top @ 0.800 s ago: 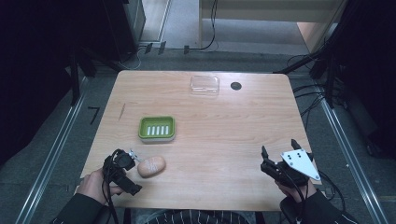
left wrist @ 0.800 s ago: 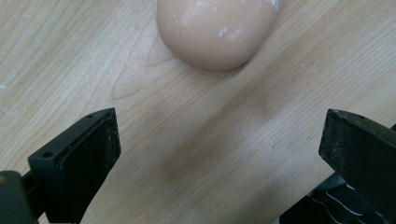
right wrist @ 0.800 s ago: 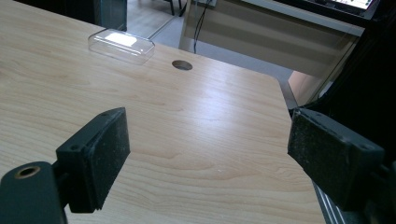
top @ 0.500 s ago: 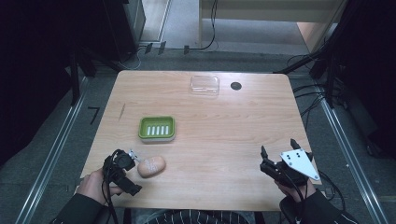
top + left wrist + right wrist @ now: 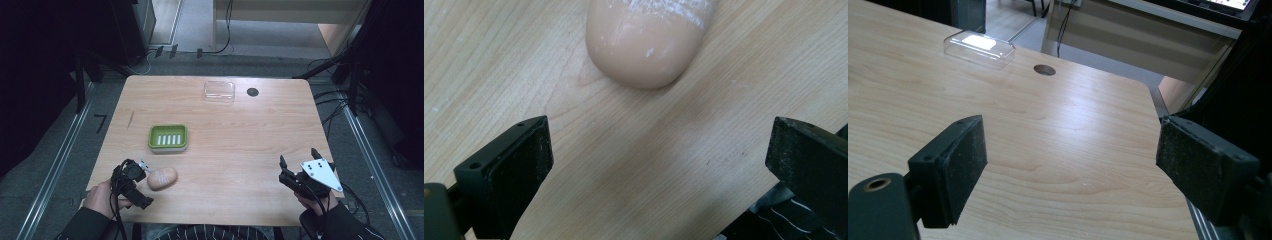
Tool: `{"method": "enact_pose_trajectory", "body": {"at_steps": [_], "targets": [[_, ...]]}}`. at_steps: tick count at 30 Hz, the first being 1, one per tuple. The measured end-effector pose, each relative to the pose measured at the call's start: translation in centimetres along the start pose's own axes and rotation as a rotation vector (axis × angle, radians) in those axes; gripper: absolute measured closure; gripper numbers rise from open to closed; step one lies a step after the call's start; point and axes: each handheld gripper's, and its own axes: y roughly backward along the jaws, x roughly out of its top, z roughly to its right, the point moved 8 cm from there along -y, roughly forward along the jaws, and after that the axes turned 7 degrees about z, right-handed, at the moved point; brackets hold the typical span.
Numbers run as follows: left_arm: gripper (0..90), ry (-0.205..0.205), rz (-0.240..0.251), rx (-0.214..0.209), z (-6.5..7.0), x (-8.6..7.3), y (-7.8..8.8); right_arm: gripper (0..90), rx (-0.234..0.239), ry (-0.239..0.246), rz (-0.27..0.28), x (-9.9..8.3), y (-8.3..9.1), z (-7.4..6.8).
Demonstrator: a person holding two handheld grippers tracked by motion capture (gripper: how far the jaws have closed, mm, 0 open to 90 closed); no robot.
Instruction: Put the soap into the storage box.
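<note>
A peach-coloured oval soap bar [image 5: 162, 178] lies on the wooden table near its front left. My left gripper [image 5: 142, 182] sits just left of it, jaws wide open and nothing between them; in the left gripper view the soap bar [image 5: 649, 42] lies a little ahead of the jaws, apart from them. A green soap dish [image 5: 168, 138] with white slots stands behind the soap. My right gripper [image 5: 298, 167] hovers at the front right, open and empty. A clear plastic lid [image 5: 219, 91] rests at the far edge, also seen as the clear lid [image 5: 979, 48] in the right gripper view.
A round cable hole [image 5: 252, 92] lies in the table [image 5: 240, 145] beside the lid. Metal rails run along the floor on both sides. Dark equipment and cables stand beyond the far edge.
</note>
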Motion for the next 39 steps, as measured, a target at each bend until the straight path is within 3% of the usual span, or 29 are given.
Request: {"method": "enact_pose_trajectory", "body": {"at_steps": [15, 23, 39], "targets": [[0.0, -0.035, 0.030, -0.017, -0.5, 1.7, 0.2, 13.6, 0.006, 0.017, -0.003, 0.2, 0.1, -0.5], [0.0, -0.073, -0.007, -0.034, -0.4, 2.8, -0.2, 13.6, 0.003, 0.016, -0.001, 0.1, 0.1, -0.4], [0.0, -0.120, -0.022, -0.051, -0.4, 4.7, -1.1, 13.6, 0.001, 0.011, -0.001, 0.2, 0.3, -0.4]]}}
